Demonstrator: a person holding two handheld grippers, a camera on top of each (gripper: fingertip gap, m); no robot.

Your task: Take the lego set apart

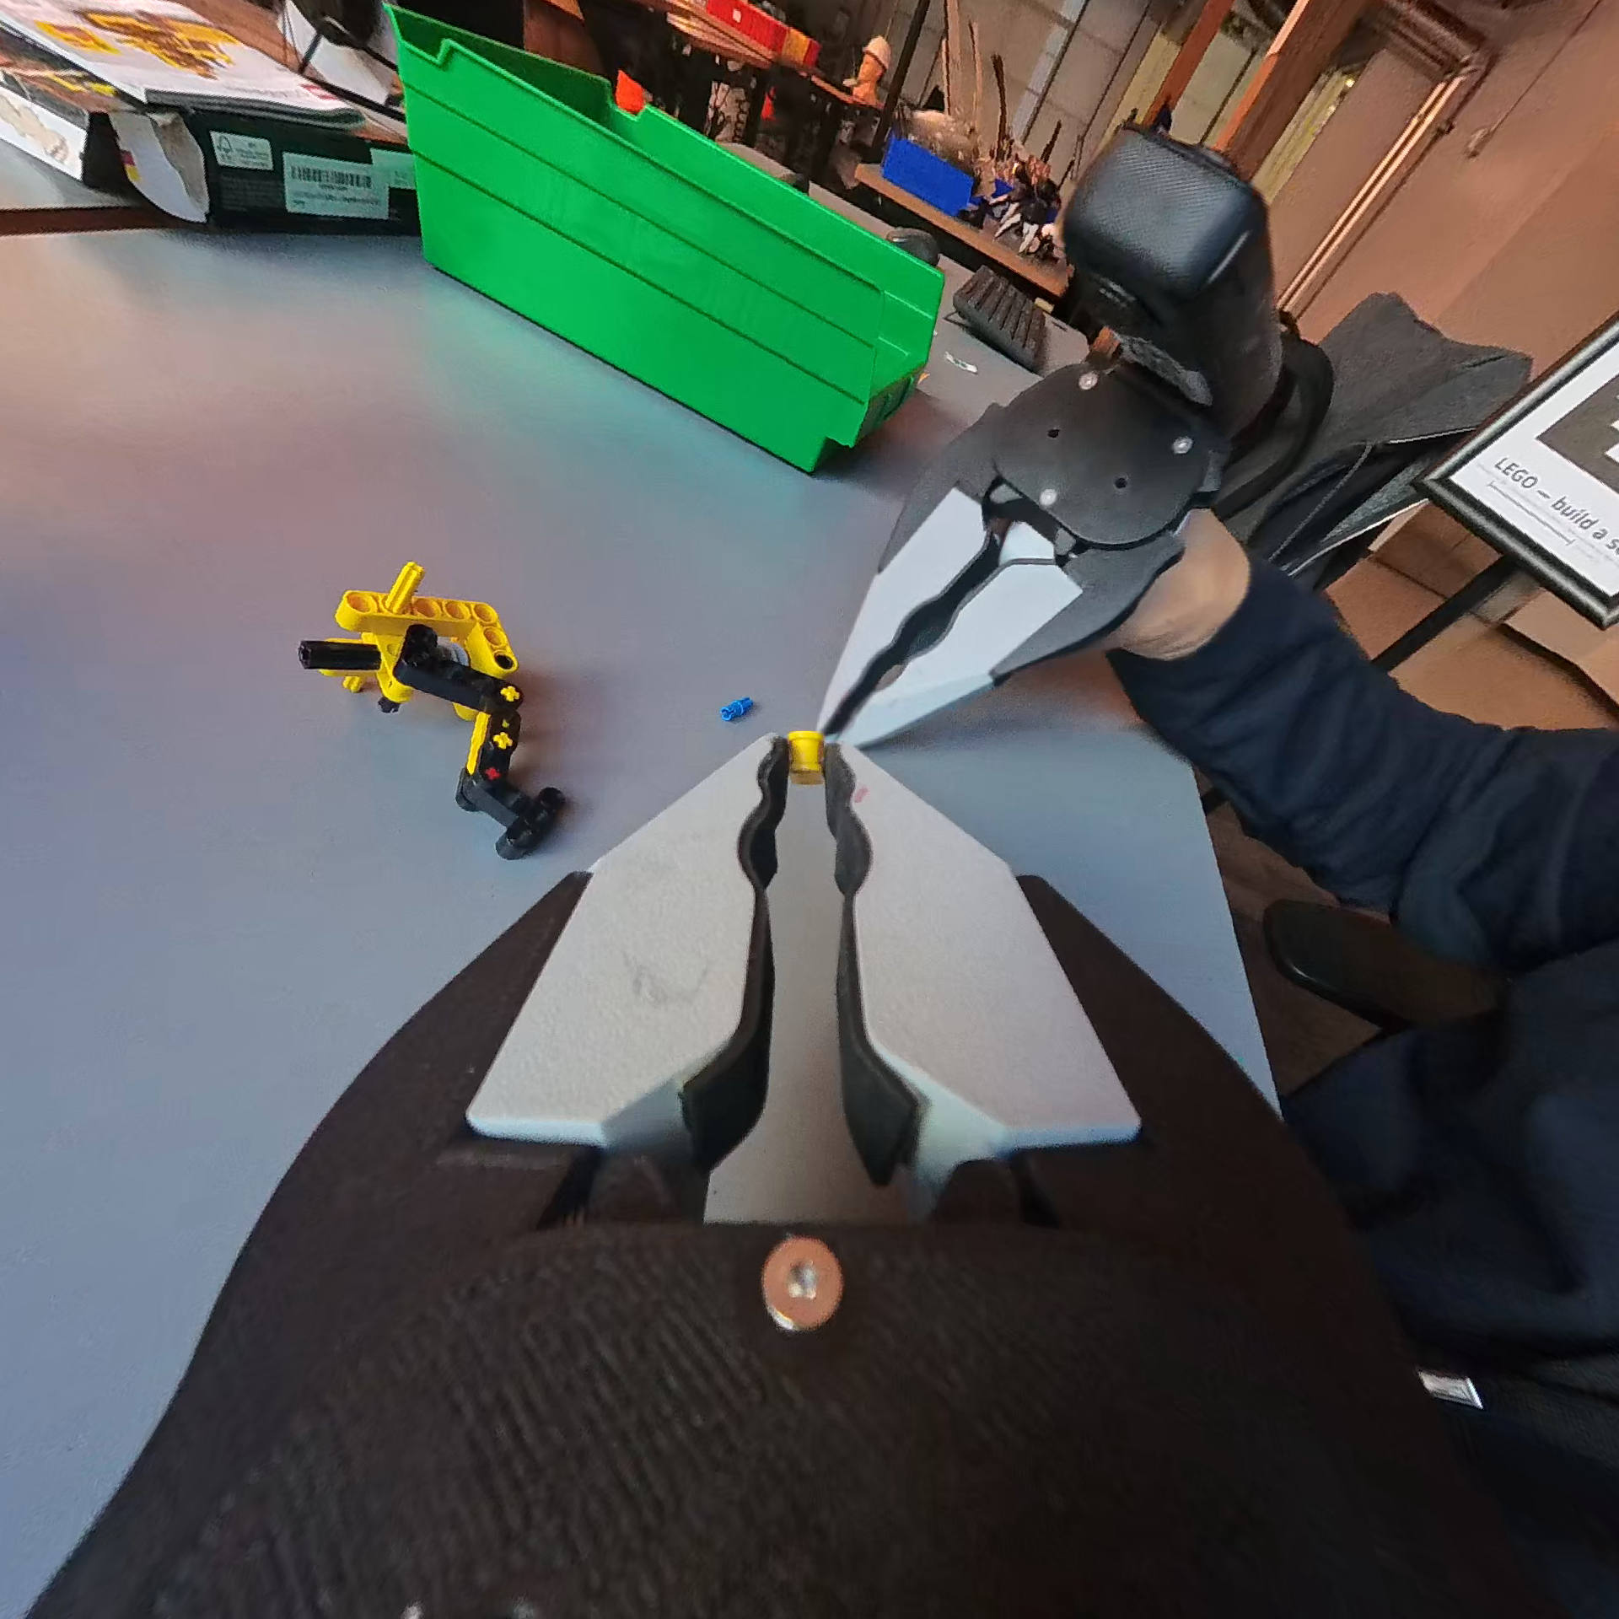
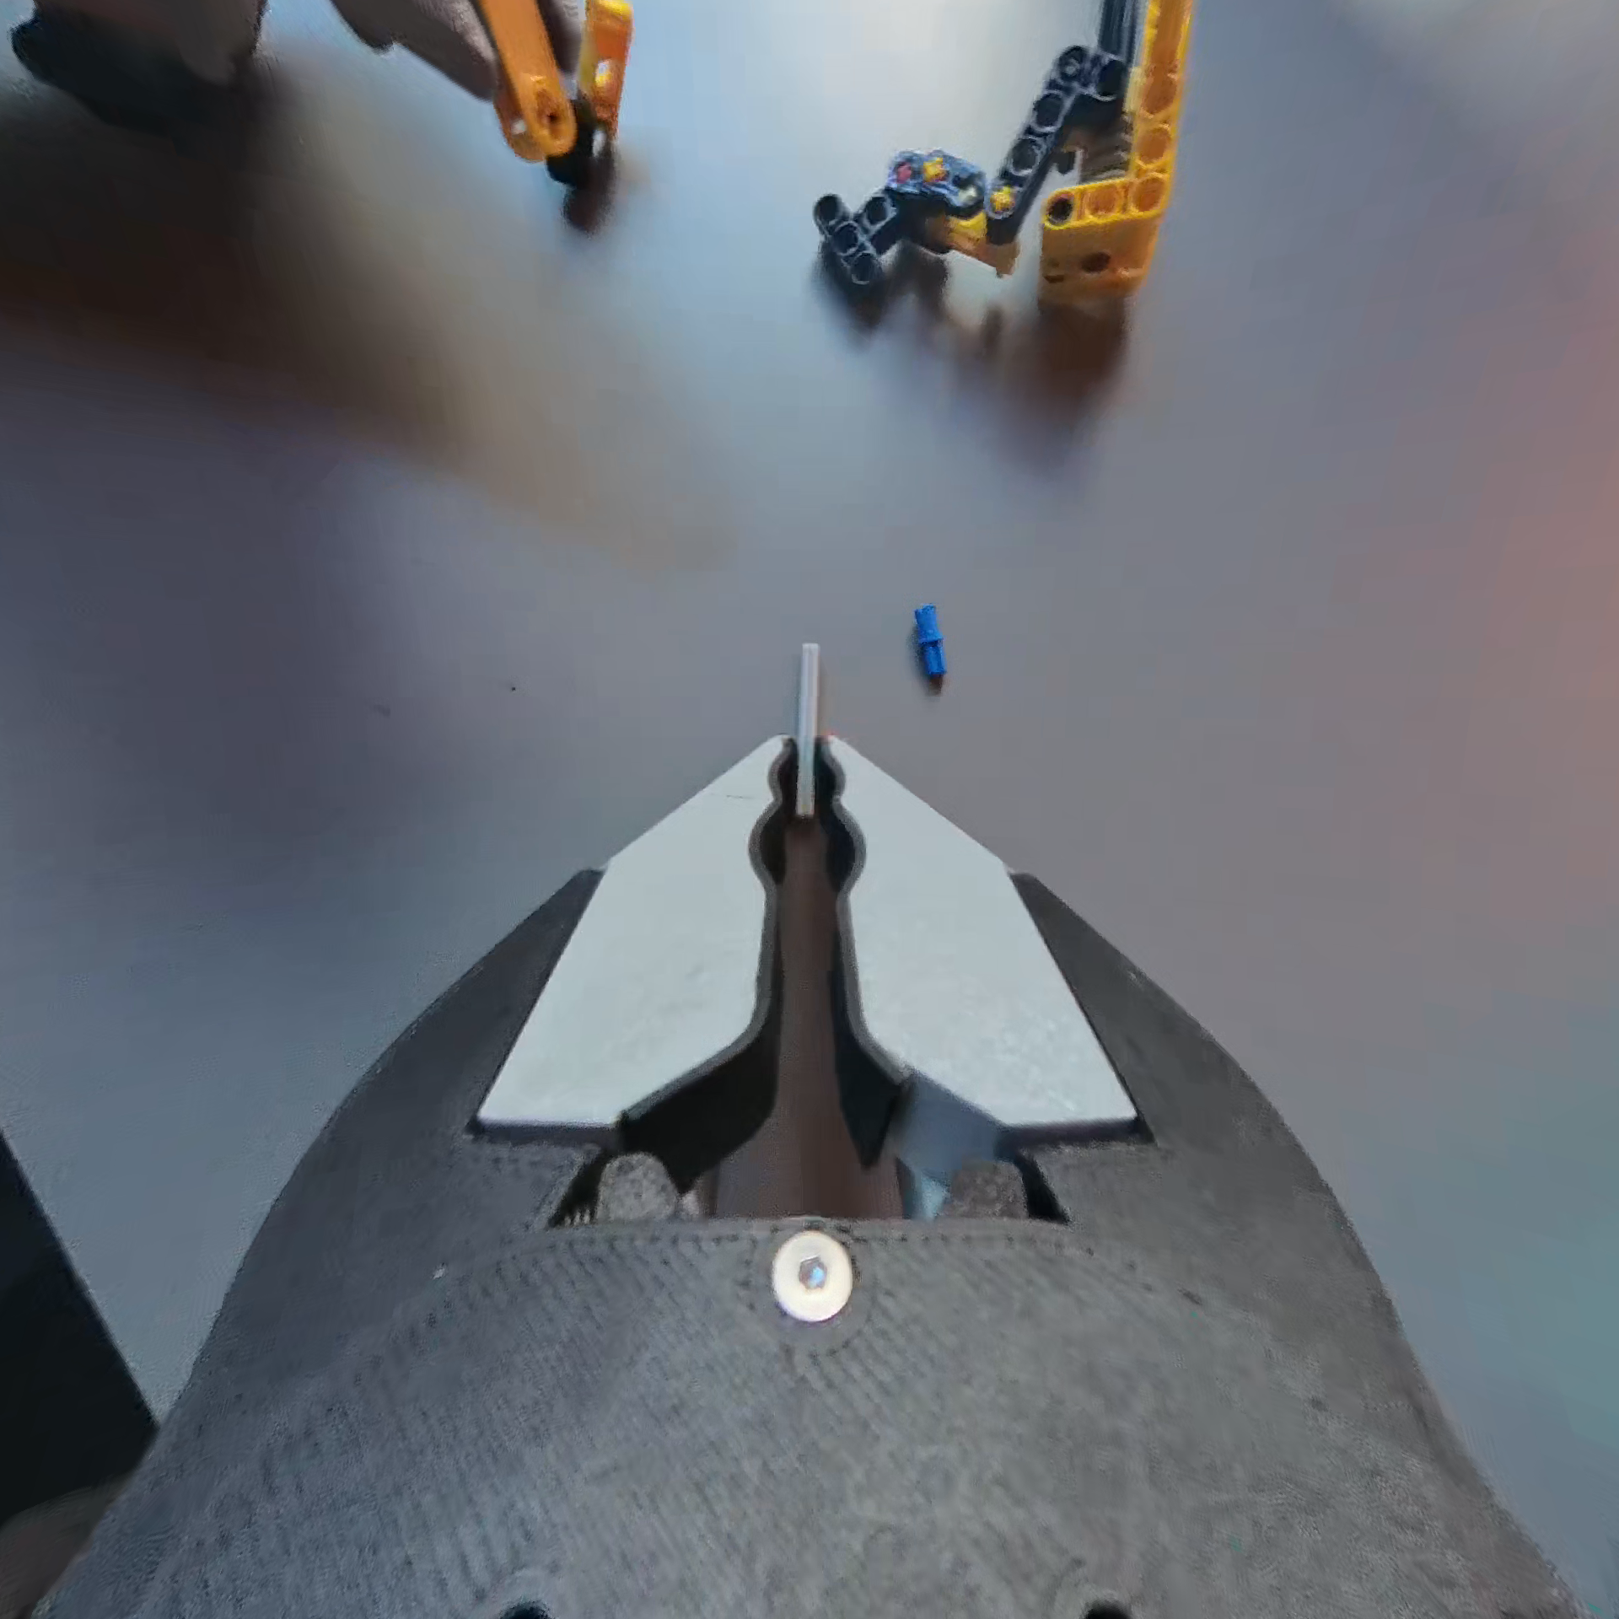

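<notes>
Pinching a small yellow bush [image 1: 803, 757] between its tips, the left gripper [image 1: 802, 752] is clamped on that piece and holds it above the grey worktop [image 1: 263, 920], near the worktop's right edge. The right gripper [image 2: 808, 743] is closed on a thin grey axle [image 2: 808, 701], whose free end sticks out forward beyond the tips. In the left wrist view the right gripper's tips sit just beside the bush, so my reading is that axle and bush are being drawn off one another, each tool gripping one part so the pull runs along the axle; whether they are fully parted I cannot tell.

The rest of the lego set [image 1: 429, 666], a yellow and black assembly of beams and pins, lies on the worktop well to the left, untouched and awaiting more dismantling. A loose blue pin [image 1: 736, 708] rests on the surface between it and the grippers. A green bin [image 1: 666, 254] stands towards the far edge, probably meant for freed parts, with a printed box [image 1: 219, 149] at the far left corner.
</notes>
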